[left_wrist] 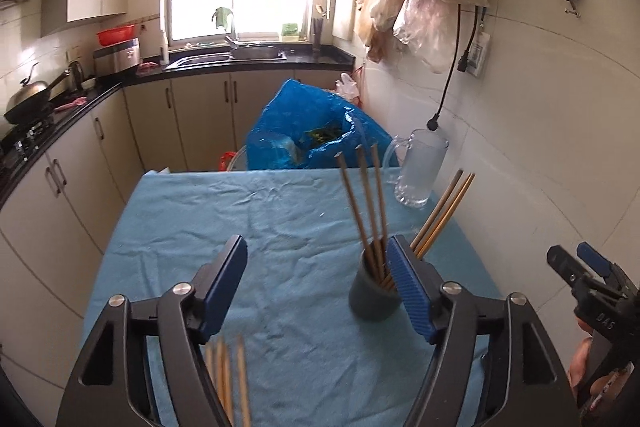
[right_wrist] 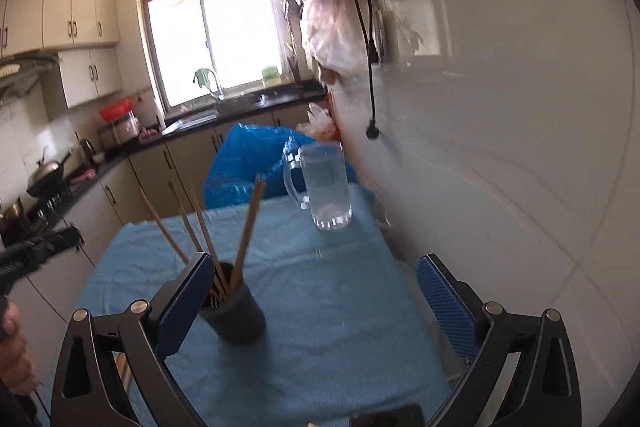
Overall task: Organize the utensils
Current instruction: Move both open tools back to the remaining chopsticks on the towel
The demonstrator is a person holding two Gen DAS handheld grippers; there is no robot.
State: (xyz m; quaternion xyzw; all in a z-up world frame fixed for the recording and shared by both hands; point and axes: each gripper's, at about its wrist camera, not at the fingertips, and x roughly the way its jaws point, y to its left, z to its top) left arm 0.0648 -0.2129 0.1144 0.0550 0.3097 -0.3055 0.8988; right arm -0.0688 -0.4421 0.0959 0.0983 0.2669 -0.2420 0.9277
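A dark cup (left_wrist: 374, 297) stands on the blue tablecloth (left_wrist: 280, 227) and holds several wooden chopsticks (left_wrist: 366, 203) that lean outward. It also shows in the right wrist view (right_wrist: 236, 319), with its chopsticks (right_wrist: 248, 227). More chopsticks (left_wrist: 228, 379) lie blurred on the cloth between the arms of my left gripper. My left gripper (left_wrist: 318, 287) is open and empty, its right finger just beside the cup. My right gripper (right_wrist: 316, 301) is open and empty, its left finger next to the cup. It also shows at the right edge of the left wrist view (left_wrist: 576, 263).
A clear glass mug (left_wrist: 418, 169) stands at the far right of the table, seen also in the right wrist view (right_wrist: 324, 183). A blue plastic bag (left_wrist: 312, 131) sits behind the table. The tiled wall (left_wrist: 540, 147) runs along the right. Kitchen counters (left_wrist: 60, 123) run along the left.
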